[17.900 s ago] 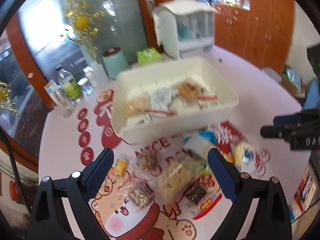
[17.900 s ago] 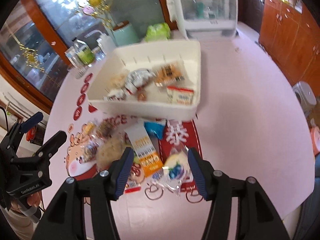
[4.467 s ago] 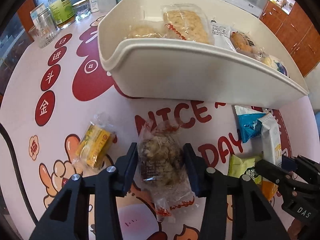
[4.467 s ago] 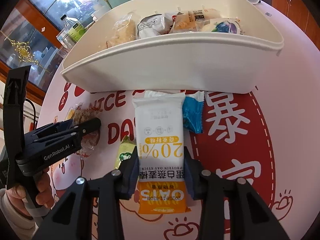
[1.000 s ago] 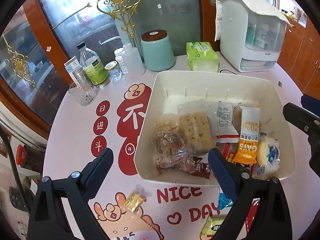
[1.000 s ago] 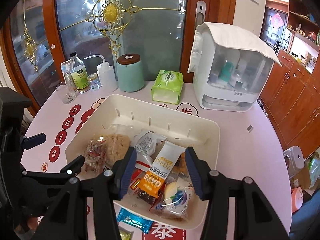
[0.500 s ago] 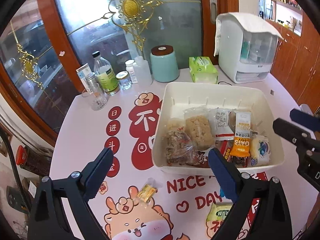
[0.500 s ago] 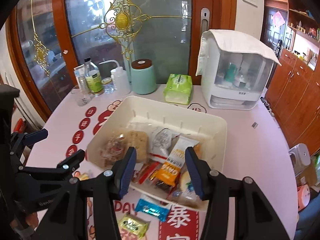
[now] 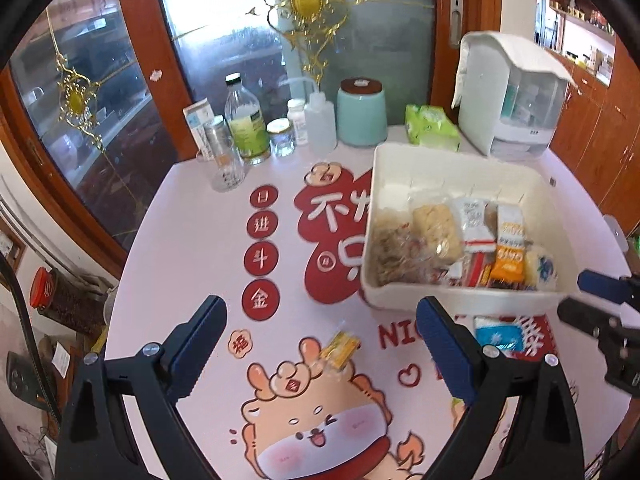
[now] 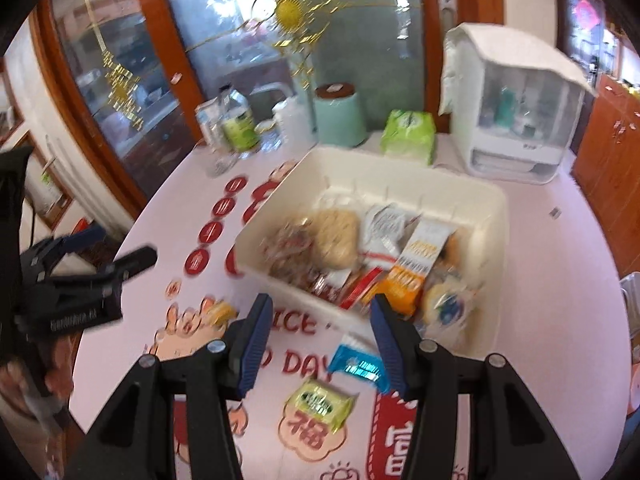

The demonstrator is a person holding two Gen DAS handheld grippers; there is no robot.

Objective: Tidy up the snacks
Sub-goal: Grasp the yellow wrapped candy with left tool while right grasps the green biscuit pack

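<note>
**Three loose packets left, one claw over each side**

The left gripper point(image 9: 322, 344) hangs with its jaws spread wide and nothing in them. Just ahead of it, between the two fingers in its own view, lies the small yellow packet point(image 9: 341, 349) on the cartoon print, near the table's front edge and left of the tub's near left corner; its long axis slants up to the right. This claw looks plainly nearer to it.

The right gripper point(image 10: 318, 338) stands half open and empty. The blue packet point(image 10: 357, 363) lies just beside its right finger, close under the white tub point(image 10: 498, 216) and its near wall; the green packet point(image 10: 320, 400) sits lower, towards the front edge. The tub, already holding most snacks, lies beyond both claws.
</note>
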